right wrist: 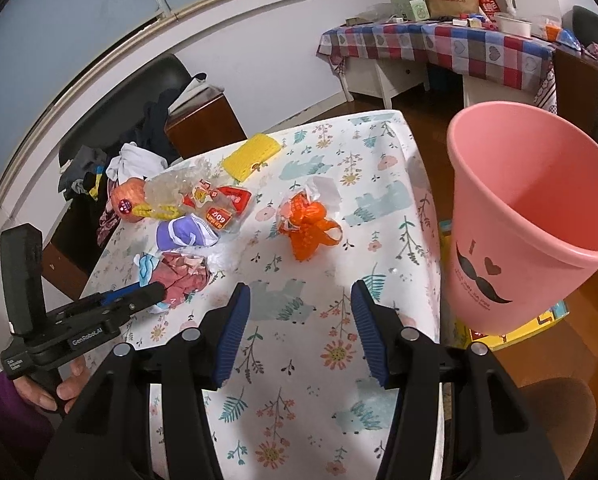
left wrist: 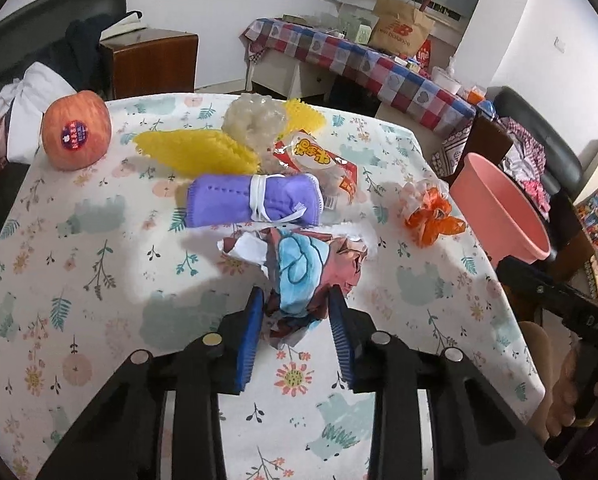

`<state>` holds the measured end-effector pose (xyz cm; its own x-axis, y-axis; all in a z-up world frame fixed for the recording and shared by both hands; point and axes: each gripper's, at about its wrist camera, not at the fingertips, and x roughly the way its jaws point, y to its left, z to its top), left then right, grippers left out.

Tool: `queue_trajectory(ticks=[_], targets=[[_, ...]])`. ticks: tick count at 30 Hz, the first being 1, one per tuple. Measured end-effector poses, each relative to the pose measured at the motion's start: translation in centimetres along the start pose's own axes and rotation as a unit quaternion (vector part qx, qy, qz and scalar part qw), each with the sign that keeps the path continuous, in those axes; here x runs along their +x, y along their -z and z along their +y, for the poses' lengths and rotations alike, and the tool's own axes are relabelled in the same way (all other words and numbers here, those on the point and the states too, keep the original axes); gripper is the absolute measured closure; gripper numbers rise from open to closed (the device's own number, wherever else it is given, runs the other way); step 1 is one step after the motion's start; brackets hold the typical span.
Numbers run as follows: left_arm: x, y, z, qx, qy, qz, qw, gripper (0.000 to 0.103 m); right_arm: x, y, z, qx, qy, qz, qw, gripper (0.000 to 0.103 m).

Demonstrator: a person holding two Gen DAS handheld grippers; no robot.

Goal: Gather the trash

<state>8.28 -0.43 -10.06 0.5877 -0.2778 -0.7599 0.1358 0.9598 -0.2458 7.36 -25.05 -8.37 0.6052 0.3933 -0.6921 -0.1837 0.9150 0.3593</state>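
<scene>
Jaws of the left gripper [left wrist: 297, 300] are closing on a crumpled paper wad [left wrist: 299, 268] lying at the table [left wrist: 99, 320] centre; jaws of the right gripper [right wrist: 301, 300] are standing open over bare cloth, gripping nothing. The pink bin [right wrist: 539, 208] is standing just beside the table's right edge, showing no contents. An orange wrapper [right wrist: 309, 226] is lying ahead of the right gripper.

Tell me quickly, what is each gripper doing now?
Left gripper: closed on the crumpled wrapper.
Right gripper: open, holding nothing, above the table.
</scene>
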Motion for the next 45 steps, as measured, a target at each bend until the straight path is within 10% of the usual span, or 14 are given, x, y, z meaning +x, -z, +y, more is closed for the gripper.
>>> queue_trajectory(ticks=[24,45], targets=[[-4.1,0.5,2.0,-0.009,0.019,-0.045,0.9988,0.075,6.3,-4.7,0.5,-0.007,0.052,0.003,0.999,0.050],[-4.8,0.2,0.5,0.009,0.022,-0.054,0.9982,0.075,2.9,-1.8,1.8,-0.027,-0.029,0.007,0.999,0.078]])
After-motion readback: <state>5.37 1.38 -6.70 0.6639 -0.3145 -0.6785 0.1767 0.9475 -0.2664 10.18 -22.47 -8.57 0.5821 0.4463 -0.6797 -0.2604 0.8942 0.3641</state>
